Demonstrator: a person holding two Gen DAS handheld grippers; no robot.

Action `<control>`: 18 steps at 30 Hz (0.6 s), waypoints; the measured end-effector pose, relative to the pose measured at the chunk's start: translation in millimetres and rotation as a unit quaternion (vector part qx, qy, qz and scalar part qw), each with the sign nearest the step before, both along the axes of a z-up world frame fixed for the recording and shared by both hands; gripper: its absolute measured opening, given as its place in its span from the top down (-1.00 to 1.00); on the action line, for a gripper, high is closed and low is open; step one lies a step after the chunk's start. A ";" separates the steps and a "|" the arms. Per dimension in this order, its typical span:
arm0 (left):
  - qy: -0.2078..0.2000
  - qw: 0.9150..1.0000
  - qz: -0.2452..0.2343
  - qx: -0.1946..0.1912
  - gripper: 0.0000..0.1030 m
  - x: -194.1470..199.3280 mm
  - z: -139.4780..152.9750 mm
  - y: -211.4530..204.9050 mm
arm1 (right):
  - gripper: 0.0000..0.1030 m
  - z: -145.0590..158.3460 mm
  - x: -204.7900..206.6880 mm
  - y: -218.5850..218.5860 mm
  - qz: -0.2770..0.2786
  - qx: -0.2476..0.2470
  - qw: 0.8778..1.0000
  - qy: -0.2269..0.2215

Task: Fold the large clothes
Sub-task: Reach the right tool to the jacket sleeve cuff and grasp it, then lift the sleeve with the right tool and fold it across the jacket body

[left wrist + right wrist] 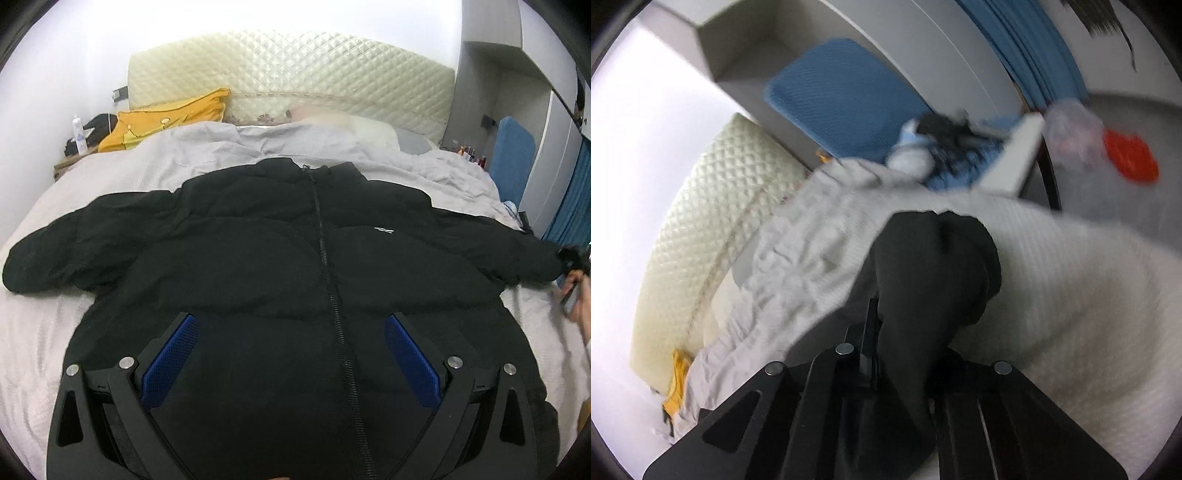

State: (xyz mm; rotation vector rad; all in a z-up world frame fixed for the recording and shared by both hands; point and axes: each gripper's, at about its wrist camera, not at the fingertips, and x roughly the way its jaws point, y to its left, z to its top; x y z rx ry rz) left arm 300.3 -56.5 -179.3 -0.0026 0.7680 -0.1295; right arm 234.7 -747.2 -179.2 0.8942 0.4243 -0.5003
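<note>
You have one black jacket (288, 258) spread flat, zipped, both sleeves out, on the bed (44, 332). Your left gripper (291, 354) hangs wide open over its hem, holding nothing. Your right gripper (905, 354) is clamped on one sleeve cuff (934, 266) (near the bed's right edge). One yellow pillow (166, 118) lies by the headboard (295, 74), with bare bedding beside each sleeve.

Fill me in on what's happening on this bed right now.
A person with a handheld tool in each hand is folding a black puffer jacket spread front-up, zipped, on the bed. The left tool hovers open above the jacket's lower front, gripping nothing. The right tool is shut on the jacket's right sleeve cuff, out at the bed's edge. No fold is made yet.
</note>
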 end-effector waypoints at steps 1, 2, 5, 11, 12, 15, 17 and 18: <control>0.000 1.000 0.002 -0.001 -0.97 0.2 0.8 1.8 | 0.91 12.0 -1.7 0.9 -0.001 -0.012 1.000 -0.003; 0.000 1.000 0.004 -0.002 -0.97 0.4 2.3 4.2 | 0.92 21.5 -2.3 0.7 -0.002 -0.021 1.000 -0.004; -0.004 1.000 0.005 -0.002 -0.97 -1.9 10.8 10.5 | 0.94 63.6 -10.8 6.6 -0.003 -0.060 0.998 -0.005; -0.030 0.999 0.014 0.028 -0.97 -16.5 40.6 32.7 | 0.95 157.2 -18.9 42.1 0.019 -0.129 0.991 -0.020; -0.033 0.999 0.018 0.023 -0.97 -20.4 46.2 40.4 | 0.94 179.6 -18.1 56.4 0.028 -0.145 0.989 -0.023; -0.040 0.999 0.026 0.011 -0.97 -30.8 58.8 62.0 | 0.94 226.0 -14.7 93.0 0.046 -0.176 0.983 -0.033; -0.047 0.998 0.024 0.019 -0.97 -38.2 64.8 71.0 | 0.94 255.0 -11.1 123.5 0.064 -0.196 0.978 -0.044; -0.049 0.998 0.024 0.024 -0.97 -40.3 66.9 73.2 | 0.94 274.1 -7.3 148.2 0.079 -0.212 0.973 -0.049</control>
